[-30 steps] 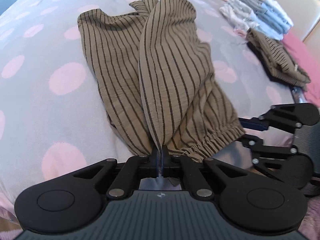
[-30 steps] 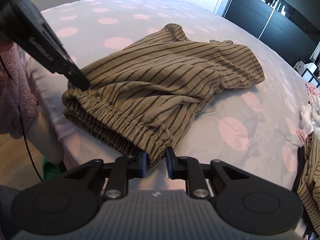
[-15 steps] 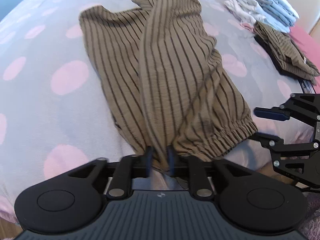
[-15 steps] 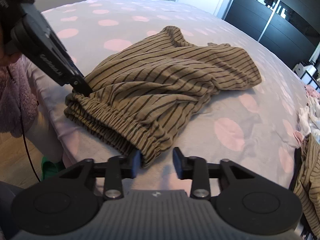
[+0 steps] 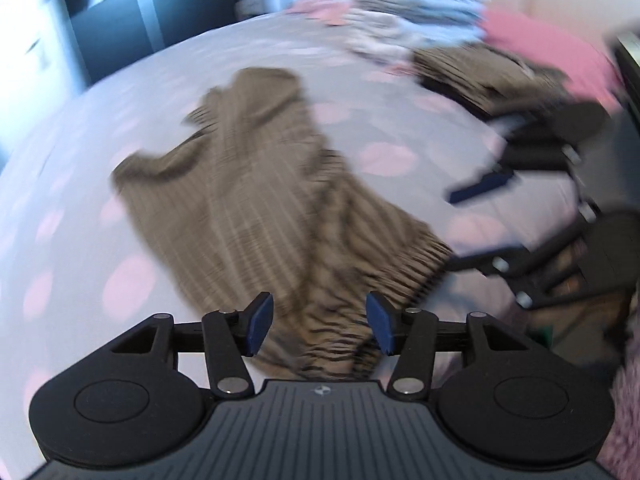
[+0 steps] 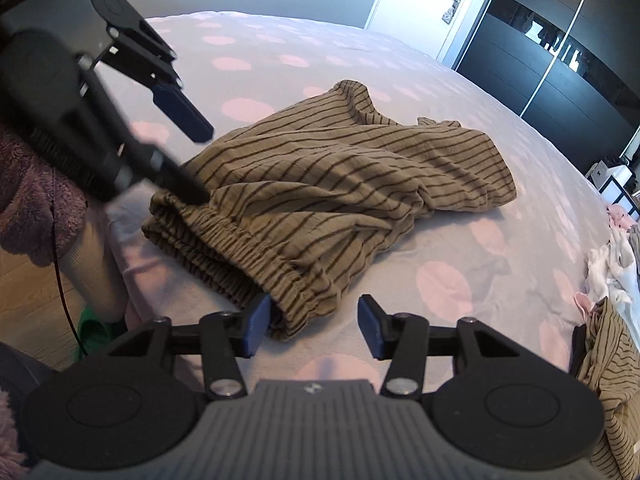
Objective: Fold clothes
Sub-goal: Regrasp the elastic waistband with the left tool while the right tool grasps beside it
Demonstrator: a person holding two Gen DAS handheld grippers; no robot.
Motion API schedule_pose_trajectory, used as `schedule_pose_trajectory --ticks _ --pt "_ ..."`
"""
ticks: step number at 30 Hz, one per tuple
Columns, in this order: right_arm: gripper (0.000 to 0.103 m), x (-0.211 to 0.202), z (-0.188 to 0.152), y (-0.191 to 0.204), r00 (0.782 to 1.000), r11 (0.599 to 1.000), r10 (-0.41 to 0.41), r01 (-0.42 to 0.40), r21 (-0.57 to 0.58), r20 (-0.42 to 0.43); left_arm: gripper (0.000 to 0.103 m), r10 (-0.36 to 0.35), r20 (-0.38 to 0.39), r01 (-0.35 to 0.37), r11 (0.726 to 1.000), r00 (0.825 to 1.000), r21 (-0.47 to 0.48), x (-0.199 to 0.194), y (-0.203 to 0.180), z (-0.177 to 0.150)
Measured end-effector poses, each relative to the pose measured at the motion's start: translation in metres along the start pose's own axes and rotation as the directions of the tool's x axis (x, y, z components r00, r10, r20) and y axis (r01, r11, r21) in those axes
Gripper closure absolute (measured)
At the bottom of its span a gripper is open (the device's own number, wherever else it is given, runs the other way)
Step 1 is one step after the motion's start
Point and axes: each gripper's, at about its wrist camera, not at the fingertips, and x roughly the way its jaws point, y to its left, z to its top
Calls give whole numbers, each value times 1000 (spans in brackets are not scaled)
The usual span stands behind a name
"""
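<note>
Brown striped trousers (image 6: 340,184) lie folded lengthwise on the grey bed with pink dots (image 6: 444,284), elastic waistband toward the bed's near edge. They also show, blurred, in the left wrist view (image 5: 256,208). My left gripper (image 5: 318,324) is open, its jaws on either side of the waistband. It also shows in the right wrist view (image 6: 188,156), at the waistband's left end. My right gripper (image 6: 310,324) is open, its left pad touching the waistband's near corner. It also shows in the left wrist view (image 5: 480,224), at the right.
Folded clothes are stacked at the far right of the bed (image 5: 420,20), with another brown striped garment (image 5: 472,72) beside them and at the right edge (image 6: 608,360) of the right wrist view. A pink fluffy sleeve (image 6: 36,208) is at left. Dark wardrobe doors (image 6: 560,48) stand behind.
Both grippers have opened wide and let go of the waistband. The left gripper has swung fast and tilted up, so its view is blurred. The trousers now rest on the bed.
</note>
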Motion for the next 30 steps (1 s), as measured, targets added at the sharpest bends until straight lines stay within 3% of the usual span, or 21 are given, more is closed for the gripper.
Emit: schedule_pose_trajectory --ticks 5,11,23,30 --pt "44 -3 1 0 999 1000 24 -24 -7 26 49 17 -27 -11 974 999 225 11 -33 -8" --pt "38 -4 0 19 995 986 75 -65 -154 64 49 62 -53 -32 890 997 455 26 -61 -27" --pt "29 16 -3 29 988 962 154 -155 -224 -23 49 43 -143 23 903 989 429 47 -55 -36" --pt "26 10 -3 32 989 952 146 -138 -275 10 53 -10 -170 73 928 985 367 50 -43 -32"
